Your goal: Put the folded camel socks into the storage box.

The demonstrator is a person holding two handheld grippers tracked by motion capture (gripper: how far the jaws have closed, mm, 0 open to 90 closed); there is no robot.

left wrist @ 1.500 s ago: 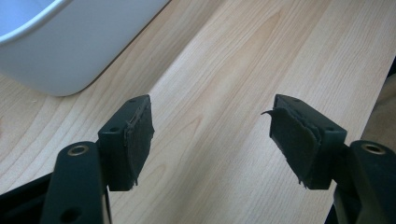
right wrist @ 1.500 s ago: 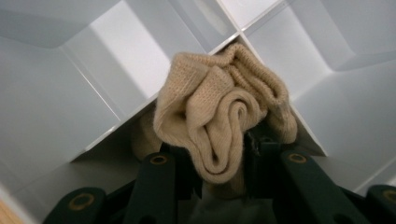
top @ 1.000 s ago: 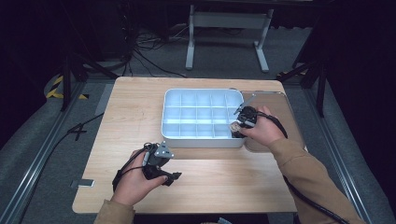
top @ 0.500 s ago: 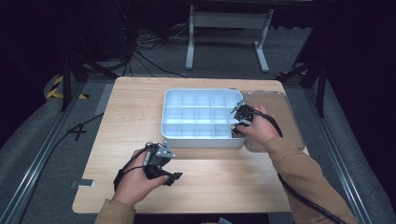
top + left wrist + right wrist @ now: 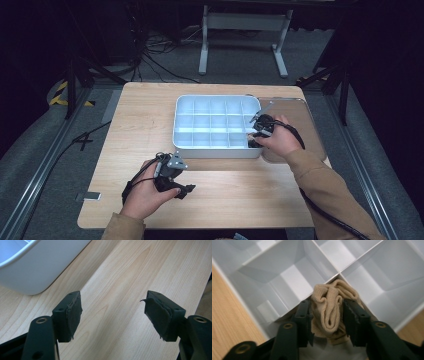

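The right gripper (image 5: 326,322) is down in the near right corner compartment of the white divided tray (image 5: 210,150), with a bunched beige sock (image 5: 332,307) between its jaws. Its jaws have just been opening after a tighter squeeze, and the sock sits between them, the pads against its folds on either side. I'd judge this as tucking the sock into that compartment: squeezing it small, then easing off so it settles below the dividers. The sock rides up against the crossing of two divider walls, so part of it looks not quite down inside yet.

From above, the right hand (image 5: 280,142) hangs over that corner of the tray, wrist angled so the gripper points down and inward, which keeps the hand clear of the tray's rim. The other compartments look bare from where I stand.

The left gripper (image 5: 113,315) rests low over the wooden table (image 5: 145,115), just in front of the tray's near left corner. Its jaws stand wide apart with nothing between them, only wood grain. It seems parked there, out of the way but close enough to steady the tray if it slides.

A flat clear lid (image 5: 305,125) lies beside the tray on the right, partly under the right hand.
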